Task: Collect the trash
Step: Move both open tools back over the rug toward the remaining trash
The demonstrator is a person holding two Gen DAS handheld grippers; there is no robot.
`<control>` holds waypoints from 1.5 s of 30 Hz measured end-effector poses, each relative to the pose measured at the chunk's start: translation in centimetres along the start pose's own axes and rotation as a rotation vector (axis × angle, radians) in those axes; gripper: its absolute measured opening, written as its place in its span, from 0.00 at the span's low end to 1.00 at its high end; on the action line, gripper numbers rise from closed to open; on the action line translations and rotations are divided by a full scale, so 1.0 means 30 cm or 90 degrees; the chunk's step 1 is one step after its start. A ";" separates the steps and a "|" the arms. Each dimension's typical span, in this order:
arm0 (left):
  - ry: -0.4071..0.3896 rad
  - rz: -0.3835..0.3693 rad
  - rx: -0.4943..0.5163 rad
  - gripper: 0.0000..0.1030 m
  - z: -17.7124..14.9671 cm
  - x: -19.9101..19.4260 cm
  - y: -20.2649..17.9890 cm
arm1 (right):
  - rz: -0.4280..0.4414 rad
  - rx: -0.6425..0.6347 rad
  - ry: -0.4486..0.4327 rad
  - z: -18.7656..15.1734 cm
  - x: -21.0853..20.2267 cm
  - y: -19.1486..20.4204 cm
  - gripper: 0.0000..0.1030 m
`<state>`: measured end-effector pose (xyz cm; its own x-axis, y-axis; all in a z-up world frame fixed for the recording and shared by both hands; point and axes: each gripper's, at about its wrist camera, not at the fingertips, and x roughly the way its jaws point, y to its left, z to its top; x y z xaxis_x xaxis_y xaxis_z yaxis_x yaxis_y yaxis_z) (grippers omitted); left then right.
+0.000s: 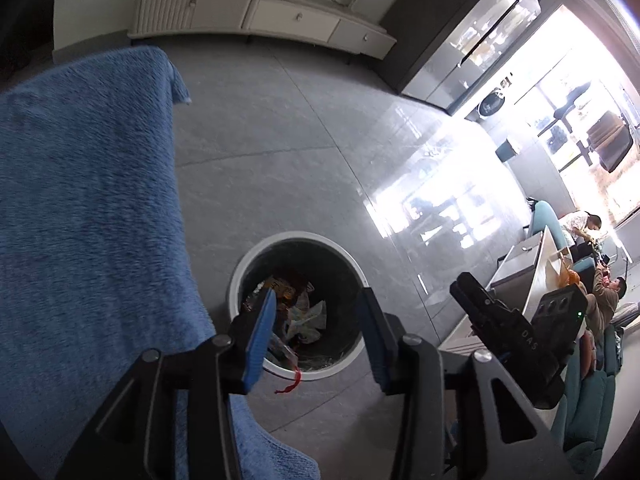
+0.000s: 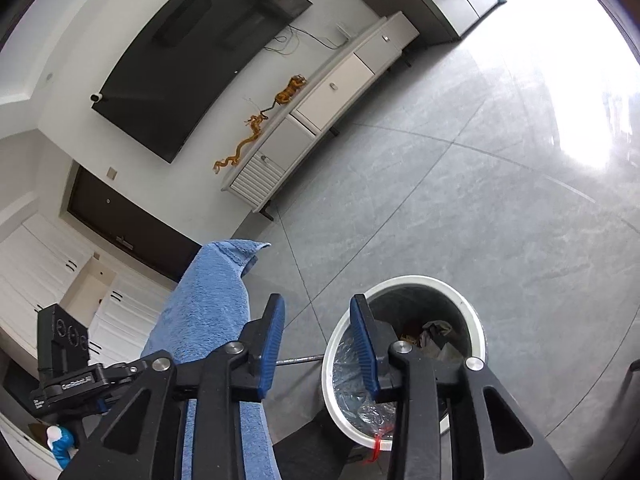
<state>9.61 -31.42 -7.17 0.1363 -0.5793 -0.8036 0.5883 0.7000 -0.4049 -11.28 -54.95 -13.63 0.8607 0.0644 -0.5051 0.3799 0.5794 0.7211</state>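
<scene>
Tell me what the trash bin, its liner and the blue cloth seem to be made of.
Trash bin: probably plastic, smooth white rim, dark inner wall. Liner: thin clear plastic film, crinkled and shiny, with a red tie. Blue cloth: terry-like fabric, fuzzy looped pile, matte.

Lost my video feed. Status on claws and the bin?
Both claws open, nothing held: left claw, right claw. Trash bin below, wrappers inside. Blue towel hangs beside the bin.

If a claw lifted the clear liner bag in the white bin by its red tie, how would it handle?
The liner bag looks thin and crinkled, so probably floppy and slippery. Its red tie dangles limp. The wrappers inside suggest a light load.
</scene>
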 end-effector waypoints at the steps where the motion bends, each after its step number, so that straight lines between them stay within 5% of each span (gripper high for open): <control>1: -0.013 0.005 0.002 0.40 -0.010 -0.032 0.004 | 0.001 -0.006 -0.003 -0.001 -0.011 0.016 0.42; 7: -0.087 0.015 -0.016 0.40 -0.056 -0.205 0.072 | 0.005 -0.038 -0.012 -0.023 -0.045 0.113 0.53; 17: -0.224 0.081 -0.043 0.40 -0.199 -0.558 0.260 | 0.056 -0.127 -0.016 -0.078 -0.088 0.372 0.53; 27: -0.350 0.296 -0.081 0.41 -0.458 -0.936 0.506 | 0.084 -0.258 0.007 -0.182 -0.094 0.678 0.58; 31: -0.381 0.347 -0.107 0.47 -0.561 -1.044 0.600 | 0.093 -0.301 0.028 -0.244 -0.069 0.782 0.59; 45: -0.406 0.352 -0.198 0.49 -0.740 -1.146 0.850 | 0.099 -0.429 0.137 -0.522 0.095 1.099 0.60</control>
<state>2.22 15.62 0.46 0.8075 -0.1827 -0.5608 0.0777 0.9755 -0.2060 -1.61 -22.93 1.28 0.7760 0.3047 -0.5522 -0.0923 0.9210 0.3785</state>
